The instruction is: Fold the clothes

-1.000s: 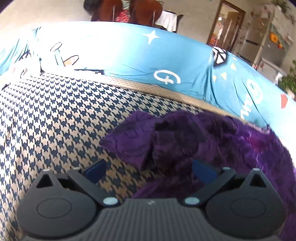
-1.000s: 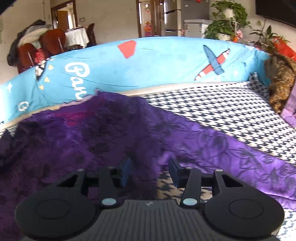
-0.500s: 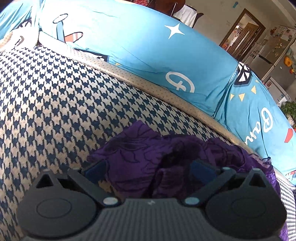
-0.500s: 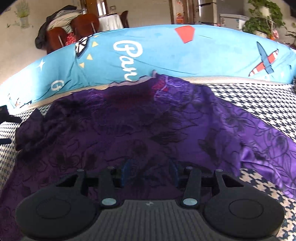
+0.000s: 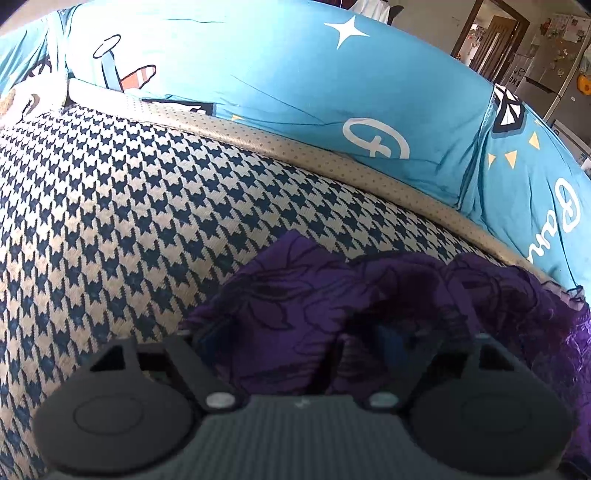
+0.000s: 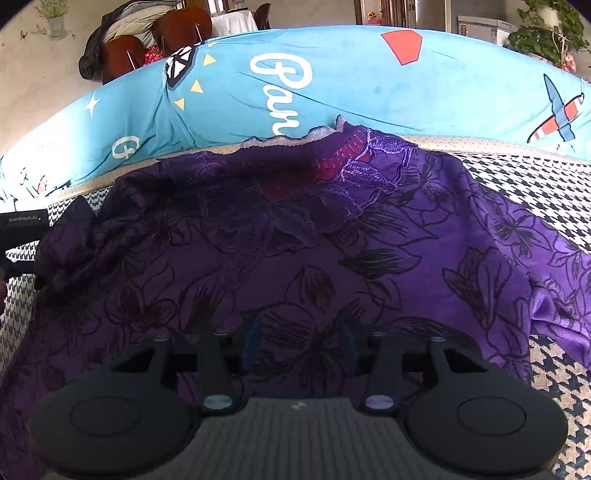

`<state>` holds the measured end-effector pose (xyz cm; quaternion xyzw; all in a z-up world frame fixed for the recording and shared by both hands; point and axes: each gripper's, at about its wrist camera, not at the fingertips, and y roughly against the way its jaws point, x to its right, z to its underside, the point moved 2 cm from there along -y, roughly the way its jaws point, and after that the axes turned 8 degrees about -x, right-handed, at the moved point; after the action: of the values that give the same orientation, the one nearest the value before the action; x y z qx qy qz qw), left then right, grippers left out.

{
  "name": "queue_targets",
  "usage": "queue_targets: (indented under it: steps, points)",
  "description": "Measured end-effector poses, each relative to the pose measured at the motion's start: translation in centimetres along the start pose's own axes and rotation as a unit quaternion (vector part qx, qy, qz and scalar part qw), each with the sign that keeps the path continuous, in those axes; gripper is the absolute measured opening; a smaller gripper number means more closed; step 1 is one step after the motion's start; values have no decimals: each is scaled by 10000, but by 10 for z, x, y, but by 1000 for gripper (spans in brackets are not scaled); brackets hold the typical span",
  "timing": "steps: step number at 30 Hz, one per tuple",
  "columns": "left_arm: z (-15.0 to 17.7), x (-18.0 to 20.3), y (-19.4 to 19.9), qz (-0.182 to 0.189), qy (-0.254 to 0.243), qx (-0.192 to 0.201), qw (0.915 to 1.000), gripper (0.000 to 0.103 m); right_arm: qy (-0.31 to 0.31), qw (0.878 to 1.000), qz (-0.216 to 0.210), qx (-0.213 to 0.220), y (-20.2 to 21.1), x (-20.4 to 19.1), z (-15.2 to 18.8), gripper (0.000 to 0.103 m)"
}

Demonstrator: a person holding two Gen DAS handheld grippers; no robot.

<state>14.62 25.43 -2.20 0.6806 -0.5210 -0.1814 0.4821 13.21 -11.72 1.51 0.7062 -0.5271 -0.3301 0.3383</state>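
Note:
A purple garment with a dark flower print and a red neck patch lies spread on the houndstooth sofa seat. My right gripper hovers low over its near hem, fingers partly apart, with flat cloth showing between the blue pads. In the left wrist view, a bunched sleeve end of the garment sits between the wide-spread fingers of my left gripper; the cloth partly covers its pads. The left gripper's body shows at the left edge of the right wrist view, at the garment's left end.
A blue printed cover drapes the sofa back behind the garment. Houndstooth seat extends to the right of the garment. Chairs, a fridge and a potted plant stand beyond the sofa.
My left gripper has dropped onto the sleeve end, which now lies between its fingers. My right gripper has pulled back and turned left, so the whole spread garment is in view.

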Motion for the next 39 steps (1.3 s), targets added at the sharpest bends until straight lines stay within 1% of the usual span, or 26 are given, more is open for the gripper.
queue_targets:
  steps: [1,2,3,5,10,12,15,17,19,21,22,23,24,26,27,29,31,33,34,39]
  points:
    - [-1,-1,2,-24,10,42,10000,57,7,10000,1,2,-1,-1,0,45]
    - [-2,-3,3,-49,43,83,9999,46,17,10000,8,5,-1,-1,0,45]
    - [-2,-5,5,-73,76,125,9999,38,22,10000,16,3,-2,-2,0,45]
    - [-4,-9,9,-166,139,230,9995,27,18,10000,21,-18,-4,-3,0,45]
    - [-10,-15,20,-680,123,643,9955,19,33,10000,44,-23,-5,-3,0,45]
    - [-16,-19,31,-918,173,952,9911,17,13,10000,51,-36,-6,-3,-1,45]
    - [-26,-25,51,-1326,247,1509,9793,17,-33,10000,45,-50,-6,-1,-1,45]
    - [-33,-31,66,-1591,319,1886,9686,17,-57,10000,27,-45,-7,0,-2,45]
    - [-39,-40,84,-1902,445,2316,9530,17,-74,10000,22,-40,-7,1,-2,45]
    - [-44,-45,97,-2326,404,2746,9321,17,-87,10000,17,-44,-7,1,-2,45]
    - [-47,-47,103,-2470,371,2876,9246,17,-90,9999,12,-51,-8,1,-2,45]
    - [-50,-51,105,-2483,375,2875,9243,17,-91,9999,7,-60,-8,1,-2,45]
    - [-54,-55,106,-2406,416,2808,9282,17,-90,9999,6,-71,-9,1,-2,45]
    - [-59,-67,99,-1825,721,2391,9510,18,-81,9999,9,-90,-10,0,-2,45]
    - [-59,-72,94,-1526,872,2168,9603,18,-75,9999,13,-96,-10,-1,-2,45]
    - [-58,-78,80,-1020,1040,1724,9742,18,-57,9999,16,-101,-11,-2,-2,45]
    - [-56,-77,69,-693,1104,1409,9814,20,-28,9999,18,-110,-12,-3,-2,45]
    - [-52,-66,62,-445,1040,1201,9863,28,8,9999,31,-126,-14,-5,-1,45]
    - [-50,-59,59,-325,985,1111,9884,30,22,9999,40,-133,-14,-6,-1,45]
    - [-40,-22,46,271,706,656,9950,54,83,9999,0,-142,-15,-9,0,46]
